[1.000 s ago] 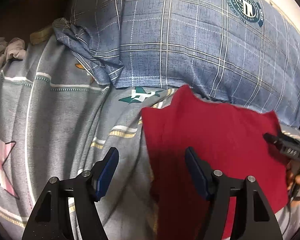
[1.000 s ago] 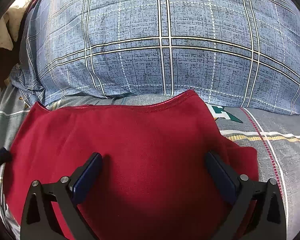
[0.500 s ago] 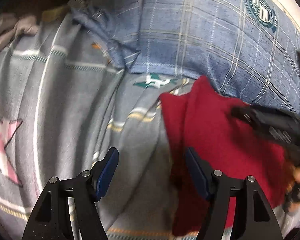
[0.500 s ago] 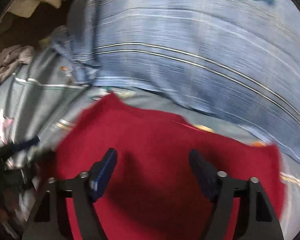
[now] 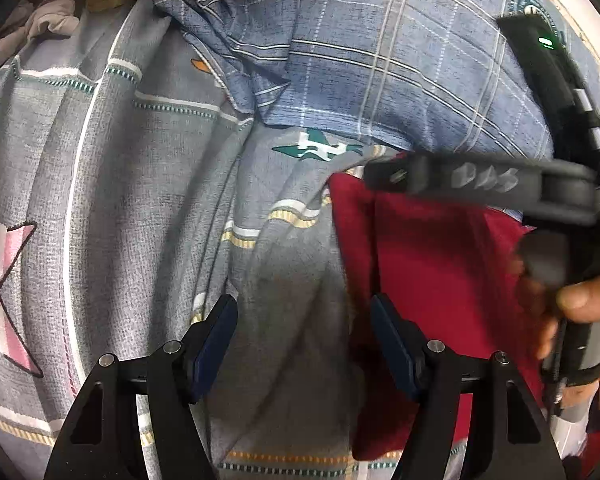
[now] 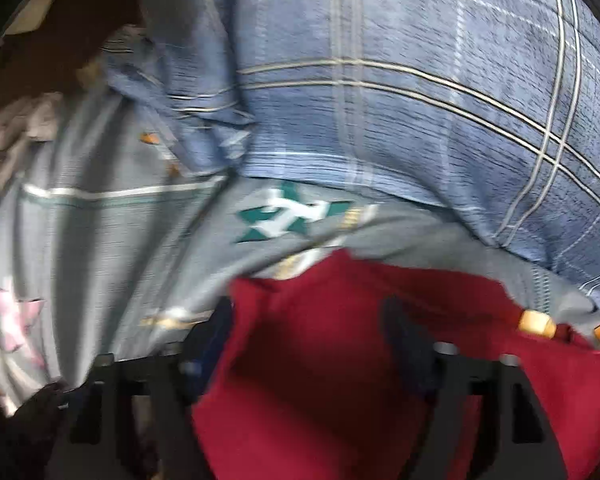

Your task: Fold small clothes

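Red knit garment [image 5: 440, 264] lies flat on grey patterned bedsheet [image 5: 140, 200] just below blue plaid pillow [image 5: 380, 72]; left gripper [image 5: 304, 344] wide, empty, right gripper [image 6: 308, 352] just reopened over it, empty; pinch edges squarely.

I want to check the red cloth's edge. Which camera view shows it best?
The left wrist view: the red cloth is sharp there, its left edge clear. The right wrist view shows more of its surface, but blurred.

The left gripper [image 5: 304, 344] angles downward, jaws wide and empty. The right gripper [image 6: 308, 344], hand-held, has just been widening its jaws.
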Action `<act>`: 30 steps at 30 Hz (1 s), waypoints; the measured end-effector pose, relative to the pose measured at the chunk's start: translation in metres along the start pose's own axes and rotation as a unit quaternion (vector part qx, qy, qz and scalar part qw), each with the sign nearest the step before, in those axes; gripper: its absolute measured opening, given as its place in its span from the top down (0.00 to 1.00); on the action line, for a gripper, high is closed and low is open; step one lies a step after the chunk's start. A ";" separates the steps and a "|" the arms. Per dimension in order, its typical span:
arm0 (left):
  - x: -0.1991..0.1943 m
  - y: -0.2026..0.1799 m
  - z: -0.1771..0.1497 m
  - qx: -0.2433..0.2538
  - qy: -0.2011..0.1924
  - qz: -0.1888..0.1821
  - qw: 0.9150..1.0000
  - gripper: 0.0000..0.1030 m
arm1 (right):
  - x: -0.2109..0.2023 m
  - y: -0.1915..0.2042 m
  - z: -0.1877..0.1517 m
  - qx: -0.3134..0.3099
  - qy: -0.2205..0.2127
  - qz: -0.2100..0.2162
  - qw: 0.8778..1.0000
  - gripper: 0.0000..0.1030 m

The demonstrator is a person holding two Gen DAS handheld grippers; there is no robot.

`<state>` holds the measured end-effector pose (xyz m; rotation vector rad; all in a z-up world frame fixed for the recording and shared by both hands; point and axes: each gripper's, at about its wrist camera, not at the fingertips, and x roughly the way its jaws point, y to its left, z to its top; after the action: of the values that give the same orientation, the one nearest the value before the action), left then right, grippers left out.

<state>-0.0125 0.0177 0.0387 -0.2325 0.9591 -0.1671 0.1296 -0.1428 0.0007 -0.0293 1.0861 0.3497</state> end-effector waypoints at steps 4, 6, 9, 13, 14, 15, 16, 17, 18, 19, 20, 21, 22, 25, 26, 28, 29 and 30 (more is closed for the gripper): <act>-0.002 -0.003 -0.005 0.020 0.002 -0.007 1.000 0.34 | 0.024 0.031 -0.005 -0.059 0.033 -0.037 0.997 0.12; -0.003 -0.003 -0.006 0.024 0.004 -0.014 1.000 0.34 | 0.045 0.038 -0.008 -0.077 0.036 -0.063 0.994 0.30; -0.003 -0.004 -0.004 0.023 0.009 -0.038 0.999 0.33 | 0.036 0.032 -0.011 -0.064 0.016 -0.045 0.997 0.69; 0.001 -0.013 -0.003 0.031 0.010 -0.085 0.996 0.22 | -0.009 0.006 -0.016 -0.019 -0.023 0.002 1.000 0.78; 0.003 -0.015 -0.004 0.033 0.012 -0.089 0.995 0.22 | -0.017 -0.001 -0.017 -0.009 -0.027 0.008 1.000 0.79; 0.009 -0.017 -0.004 0.035 0.019 -0.088 0.995 0.22 | -0.023 -0.006 -0.019 -0.001 -0.031 0.013 0.999 0.79; 0.017 -0.018 -0.003 0.035 0.027 -0.081 0.996 0.22 | -0.029 -0.012 -0.020 0.006 -0.035 0.017 0.999 0.79; 0.022 -0.018 -0.002 0.033 0.031 -0.076 0.996 0.24 | -0.031 -0.014 -0.020 0.011 -0.036 0.020 0.999 0.79; 0.028 -0.017 -0.001 0.026 0.036 -0.077 0.996 0.25 | -0.032 -0.017 -0.020 0.018 -0.036 0.026 0.999 0.79; 0.033 -0.014 0.001 0.011 0.042 -0.096 0.994 0.33 | -0.034 -0.019 -0.021 0.025 -0.036 0.033 0.999 0.79; 0.034 -0.014 0.001 0.001 0.045 -0.114 0.992 0.51 | -0.035 -0.021 -0.021 0.030 -0.036 0.036 0.998 0.79; 0.034 -0.012 0.002 -0.013 0.049 -0.134 0.990 0.55 | -0.037 -0.021 -0.021 0.031 -0.036 0.036 0.998 0.79; 0.031 -0.011 0.002 -0.017 0.041 -0.140 0.989 0.61 | -0.039 -0.022 -0.022 0.031 -0.037 0.035 0.998 0.79; 0.015 -0.015 -0.001 0.004 0.006 -0.156 0.988 0.74 | -0.045 -0.021 -0.023 0.029 -0.040 0.039 0.998 0.74; 0.011 -0.016 -0.002 0.007 -0.001 -0.161 0.987 0.76 | -0.050 -0.023 -0.023 0.033 -0.046 0.042 0.997 0.73; 0.004 -0.016 -0.004 0.013 -0.014 -0.167 0.986 0.77 | -0.059 -0.024 -0.022 0.039 -0.055 0.048 0.997 0.47; 0.000 -0.018 -0.004 0.020 -0.020 -0.168 0.985 0.77 | -0.062 -0.024 -0.021 0.040 -0.055 0.052 0.996 0.21; -0.002 -0.019 -0.005 0.027 -0.023 -0.168 0.985 0.77 | -0.064 -0.022 -0.019 0.041 -0.054 0.060 0.996 0.12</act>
<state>-0.0184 -0.0012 0.0428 -0.3455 0.8623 -0.4943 0.0928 -0.1840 0.0438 0.1278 0.9960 0.4091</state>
